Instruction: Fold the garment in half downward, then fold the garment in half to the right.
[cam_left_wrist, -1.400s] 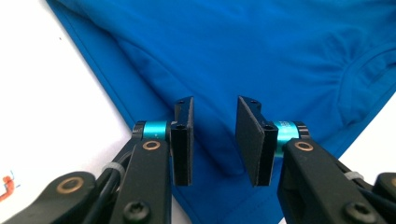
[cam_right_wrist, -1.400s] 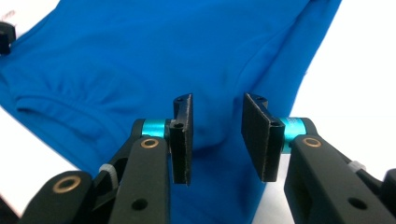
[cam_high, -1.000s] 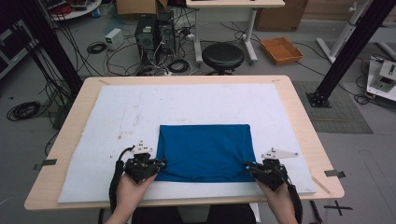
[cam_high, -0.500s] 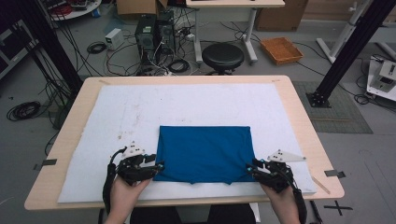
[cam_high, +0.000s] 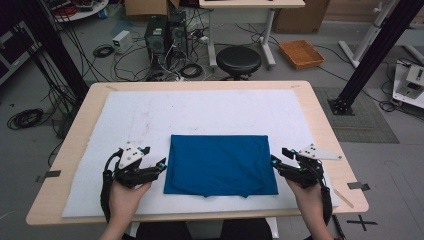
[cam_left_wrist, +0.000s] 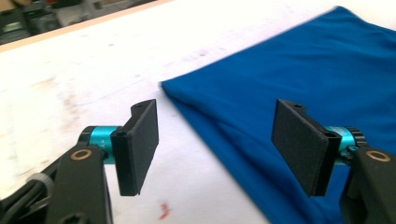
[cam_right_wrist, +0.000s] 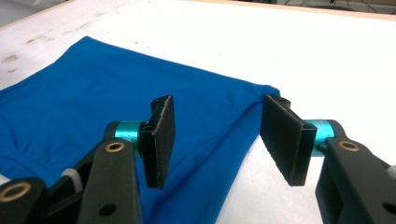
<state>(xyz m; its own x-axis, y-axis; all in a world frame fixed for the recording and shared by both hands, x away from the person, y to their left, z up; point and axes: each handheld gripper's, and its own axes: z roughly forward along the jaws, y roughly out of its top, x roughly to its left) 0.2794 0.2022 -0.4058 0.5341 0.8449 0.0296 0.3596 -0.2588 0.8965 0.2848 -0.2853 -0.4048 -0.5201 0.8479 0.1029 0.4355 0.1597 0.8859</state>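
Both sets of jaws have just been opening and now stand apart with nothing between them: the left gripper (cam_high: 161, 165) sits just off the left edge of the folded blue cloth (cam_high: 220, 164), the right gripper (cam_high: 276, 161) just off its right edge. The cloth lies flat on the white mat (cam_high: 200, 107), near the front of the counter (cam_high: 325, 120). The risk, I'd say: a pad snagging an edge on the way out, dragging the fold open. Nothing else on the mat blocks either hand.

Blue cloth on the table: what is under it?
The folded blue cloth lies flat on a white mat that covers the wooden table. The mat shows all round it; whatever lies between its folded layers is covered.
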